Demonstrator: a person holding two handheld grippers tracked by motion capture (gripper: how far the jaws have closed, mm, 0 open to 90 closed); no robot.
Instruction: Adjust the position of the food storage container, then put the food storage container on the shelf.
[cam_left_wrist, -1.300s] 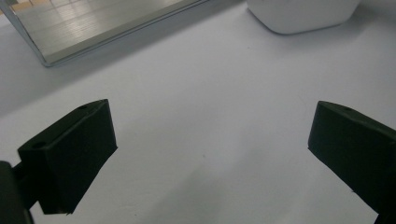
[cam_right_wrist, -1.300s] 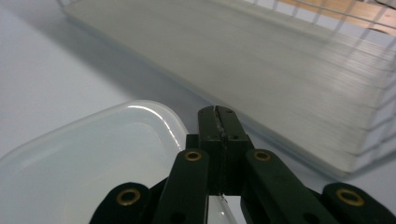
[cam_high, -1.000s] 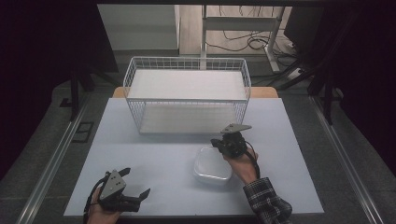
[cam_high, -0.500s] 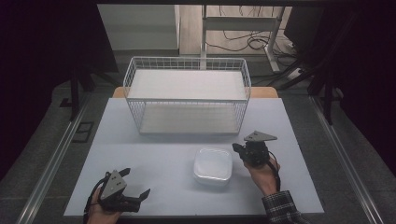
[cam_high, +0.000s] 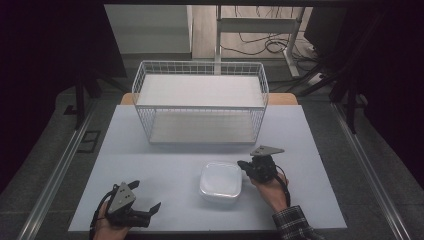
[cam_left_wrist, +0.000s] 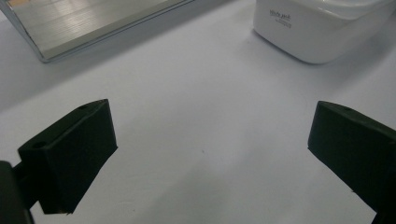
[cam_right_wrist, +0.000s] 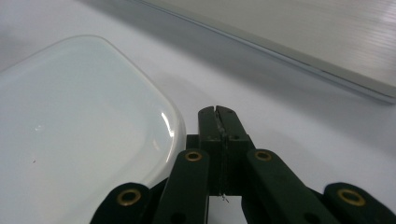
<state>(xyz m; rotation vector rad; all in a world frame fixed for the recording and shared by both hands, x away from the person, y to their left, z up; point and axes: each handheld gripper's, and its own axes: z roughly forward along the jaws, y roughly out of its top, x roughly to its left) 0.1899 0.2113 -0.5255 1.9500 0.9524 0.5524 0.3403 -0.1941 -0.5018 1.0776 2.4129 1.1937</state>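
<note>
High view: a white rounded-square dish (cam_high: 220, 181) lies on the table (cam_high: 165, 160), at about 5 o'clock from the white wire basket (cam_high: 201, 102) that stands toward the far edge. The right gripper (cam_high: 243, 165) sits at the dish's 3 o'clock side, fingers (cam_right_wrist: 218, 122) clenched together on nothing, their tips just beside the glossy rim but not around it. The left gripper (cam_high: 150, 209) rests near the table's 7 o'clock corner, well apart from the dish, fingers (cam_left_wrist: 74, 149) released and spread wide over bare table. The step in hand appears to be taking the dish by its rim. To do it well, the right fingers should first part, then slide one above and one below the rim, level with the table, and clamp gently, since the glazed surface probably slips. In the left gripper view, small grey print (cam_left_wrist: 280, 15) marks the dish wall; it is too small to read.
</note>
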